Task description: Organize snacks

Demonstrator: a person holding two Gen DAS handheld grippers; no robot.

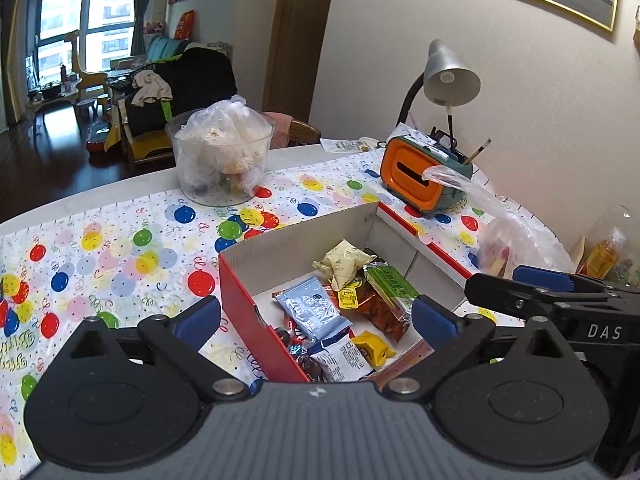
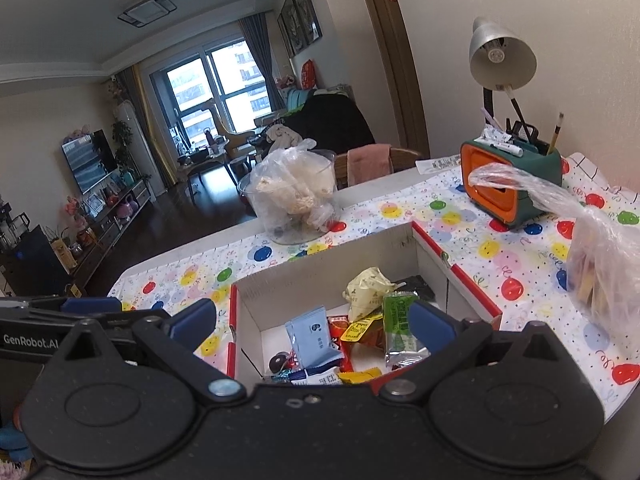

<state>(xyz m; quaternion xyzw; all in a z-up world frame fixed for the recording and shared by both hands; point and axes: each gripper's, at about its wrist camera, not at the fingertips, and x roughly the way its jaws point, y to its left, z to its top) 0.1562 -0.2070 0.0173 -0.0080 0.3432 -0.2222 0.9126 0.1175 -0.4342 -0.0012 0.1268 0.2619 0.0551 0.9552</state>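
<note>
Left wrist view looks down into a red cardboard box (image 1: 256, 312) with white inner walls, sitting in the lower middle of the frame on a balloon-print tablecloth (image 1: 120, 248). Loose snacks lie on its floor: a pale blue packet (image 1: 316, 312) at the centre, a cream crumpled wrapper (image 1: 346, 264) above it, a green bar (image 1: 390, 284) to the right, a reddish-brown packet (image 1: 376, 312) under that bar, a small yellow wrapped piece (image 1: 376, 346) lower down, and a white printed sachet (image 1: 344, 360) at the near edge. The left gripper (image 1: 316, 318) hangs over the box with its blue-tipped jaws spread wide and nothing between the pads. At the right edge of the frame the right gripper (image 1: 536, 280) reaches in beside it.

In the right wrist view the same box (image 2: 320, 276) fills the lower centre, and the right gripper (image 2: 314, 322) hovers above it, jaws likewise parted and empty.

Further out, a clear round tub (image 1: 222, 156) stuffed with a plastic bag of pale snacks stands at upper centre on the cloth. An orange and green desk organiser (image 1: 420, 176) holding pens sits at the upper right, below a silver desk lamp (image 1: 450, 74). A knotted clear plastic bag (image 1: 508, 240) with something yellow and red inside lies at the right, between the organiser and the right gripper.
</note>
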